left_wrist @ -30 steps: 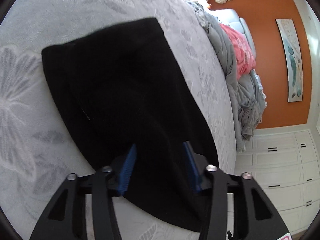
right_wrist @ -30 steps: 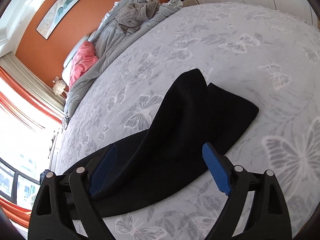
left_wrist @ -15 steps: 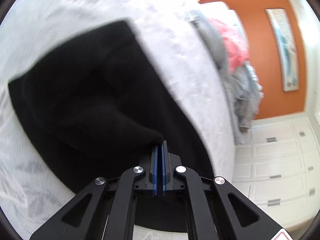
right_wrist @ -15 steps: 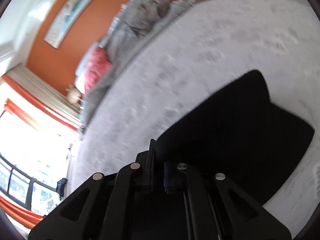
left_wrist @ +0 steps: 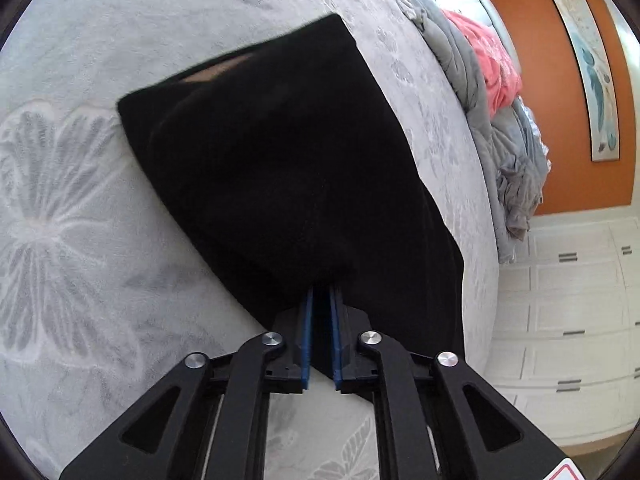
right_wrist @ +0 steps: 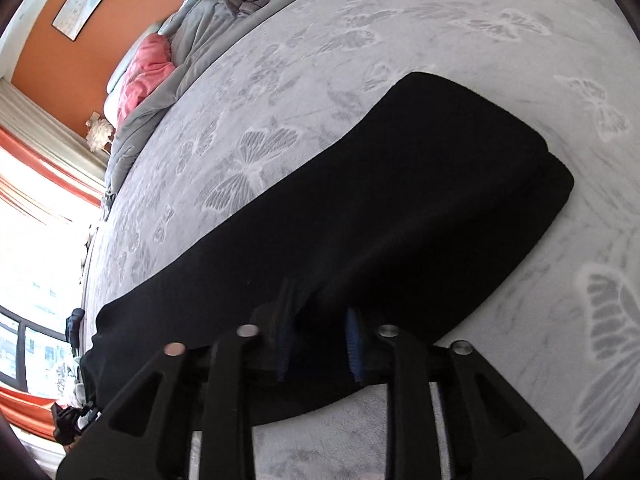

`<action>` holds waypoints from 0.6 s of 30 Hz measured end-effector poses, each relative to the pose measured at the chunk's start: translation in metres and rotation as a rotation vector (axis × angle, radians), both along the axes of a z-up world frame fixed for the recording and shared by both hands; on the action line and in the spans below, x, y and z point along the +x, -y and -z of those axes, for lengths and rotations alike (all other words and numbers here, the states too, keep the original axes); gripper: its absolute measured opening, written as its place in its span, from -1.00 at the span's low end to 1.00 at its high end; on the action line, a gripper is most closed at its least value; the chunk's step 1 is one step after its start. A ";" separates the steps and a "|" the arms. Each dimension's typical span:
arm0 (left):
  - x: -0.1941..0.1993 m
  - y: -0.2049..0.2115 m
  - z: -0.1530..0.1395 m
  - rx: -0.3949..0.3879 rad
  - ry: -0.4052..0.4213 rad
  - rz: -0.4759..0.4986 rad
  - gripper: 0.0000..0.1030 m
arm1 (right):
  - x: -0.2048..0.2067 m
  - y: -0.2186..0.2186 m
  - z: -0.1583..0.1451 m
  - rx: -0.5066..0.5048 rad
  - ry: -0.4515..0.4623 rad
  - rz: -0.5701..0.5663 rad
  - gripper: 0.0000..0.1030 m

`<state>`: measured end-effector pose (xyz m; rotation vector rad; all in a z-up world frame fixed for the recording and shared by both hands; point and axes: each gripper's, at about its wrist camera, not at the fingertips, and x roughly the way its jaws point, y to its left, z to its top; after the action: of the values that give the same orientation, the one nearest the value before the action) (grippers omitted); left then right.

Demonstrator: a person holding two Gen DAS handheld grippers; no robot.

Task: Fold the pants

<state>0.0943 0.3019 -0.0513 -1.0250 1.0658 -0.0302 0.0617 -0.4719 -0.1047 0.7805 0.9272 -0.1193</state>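
One bed (left_wrist: 72,240) with grey butterfly-print cover, filling most of both views. One orange wall (left_wrist: 536,20) with one framed picture (left_wrist: 592,80) on it. One heap of grey bedding (left_wrist: 516,152) at far side of bed, one pink cloth (left_wrist: 492,60) lying in it. One pair of black pants (left_wrist: 288,168) flat on bed cover, near its edge. Two grippers, one per view.

Left wrist view only: white cupboard fronts (left_wrist: 560,320) with dark handles beyond bed edge; pale brownish patch at far edge of pants. Right wrist view only: bright window (right_wrist: 32,240) with orange-striped curtain, small white ornament (right_wrist: 98,132) by bed head, dark clutter low by window, too small to tell.

Pants: plain black, already doubled over, upper layer set slightly back from lower at far end in right wrist view, rounded fold edge there, surface smooth, seams hard to make out in the dark cloth.

Left gripper (left_wrist: 320,334): blue pads nearly together, narrow gap, black cloth in the gap at near edge of pants; jaws have just been opening, pads not clearly pressing. Right gripper (right_wrist: 320,344): about half open, jaws have just been opening, over near edge of pants with cloth lying loose between pads, no grip seen.
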 end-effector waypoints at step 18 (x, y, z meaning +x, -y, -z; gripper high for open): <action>0.029 -0.018 -0.063 0.117 0.280 -0.035 -0.92 | -0.017 0.023 -0.078 -0.009 0.327 0.087 -0.94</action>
<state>0.1228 0.3198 0.0119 -0.9038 0.7855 -0.0797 0.0448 -0.4953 -0.0270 0.8044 0.5831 -0.0693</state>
